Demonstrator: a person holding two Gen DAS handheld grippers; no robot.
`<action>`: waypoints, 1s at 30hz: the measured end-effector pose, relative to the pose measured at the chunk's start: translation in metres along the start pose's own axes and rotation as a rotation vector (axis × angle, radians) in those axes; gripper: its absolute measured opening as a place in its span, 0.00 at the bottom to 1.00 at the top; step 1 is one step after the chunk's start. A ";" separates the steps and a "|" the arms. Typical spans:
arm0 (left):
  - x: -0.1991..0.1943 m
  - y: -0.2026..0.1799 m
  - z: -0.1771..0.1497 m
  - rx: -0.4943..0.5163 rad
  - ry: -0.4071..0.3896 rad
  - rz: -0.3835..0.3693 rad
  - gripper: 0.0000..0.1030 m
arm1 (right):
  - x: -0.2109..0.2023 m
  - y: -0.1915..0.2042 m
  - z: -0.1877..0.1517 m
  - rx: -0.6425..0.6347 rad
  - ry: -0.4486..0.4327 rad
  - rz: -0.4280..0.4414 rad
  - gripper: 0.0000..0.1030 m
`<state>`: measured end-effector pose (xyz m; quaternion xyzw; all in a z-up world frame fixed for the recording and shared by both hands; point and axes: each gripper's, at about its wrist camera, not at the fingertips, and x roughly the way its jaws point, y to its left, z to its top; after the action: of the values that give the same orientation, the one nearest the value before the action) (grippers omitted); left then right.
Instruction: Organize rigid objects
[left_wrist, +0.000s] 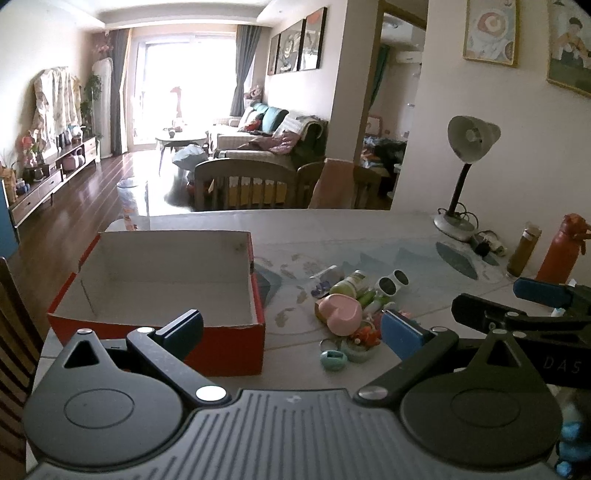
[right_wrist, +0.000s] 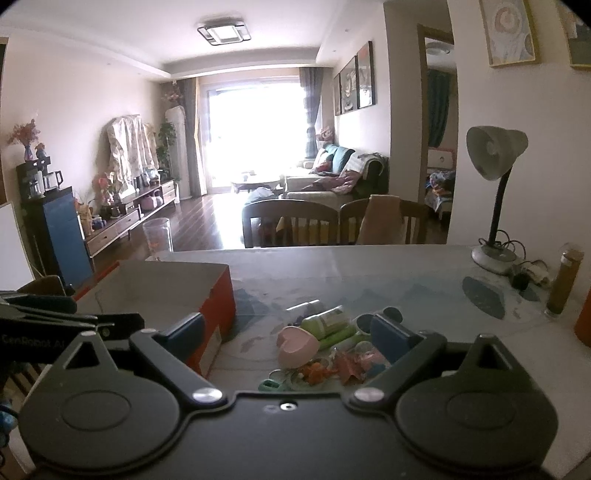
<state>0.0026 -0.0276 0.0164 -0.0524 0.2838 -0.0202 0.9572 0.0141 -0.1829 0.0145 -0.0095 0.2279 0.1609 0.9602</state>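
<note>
A red cardboard box, open and empty inside, stands on the table at left; it also shows in the right wrist view. A pile of small objects lies right of it: a pink heart-shaped case, a green bottle, white sunglasses, a teal ring-shaped item and small orange toys. My left gripper is open and empty, hovering above the table in front of the box and pile. My right gripper is open and empty, just short of the pile.
A desk lamp stands at the table's far right, with a brown bottle and an orange-red flask beside it. Wooden chairs stand behind the table's far edge. The right gripper's body reaches in from the right.
</note>
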 end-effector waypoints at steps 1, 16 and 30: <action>0.005 -0.002 0.001 -0.005 0.009 0.001 1.00 | 0.004 -0.005 0.001 0.001 0.007 0.006 0.93; 0.095 -0.039 0.003 -0.064 0.172 0.051 1.00 | 0.092 -0.091 -0.003 -0.014 0.205 0.106 0.92; 0.178 -0.063 -0.022 -0.023 0.295 0.120 1.00 | 0.185 -0.136 -0.028 -0.076 0.349 0.119 0.77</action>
<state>0.1389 -0.1043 -0.0912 -0.0427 0.4243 0.0330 0.9039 0.2010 -0.2576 -0.0996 -0.0602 0.3851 0.2218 0.8938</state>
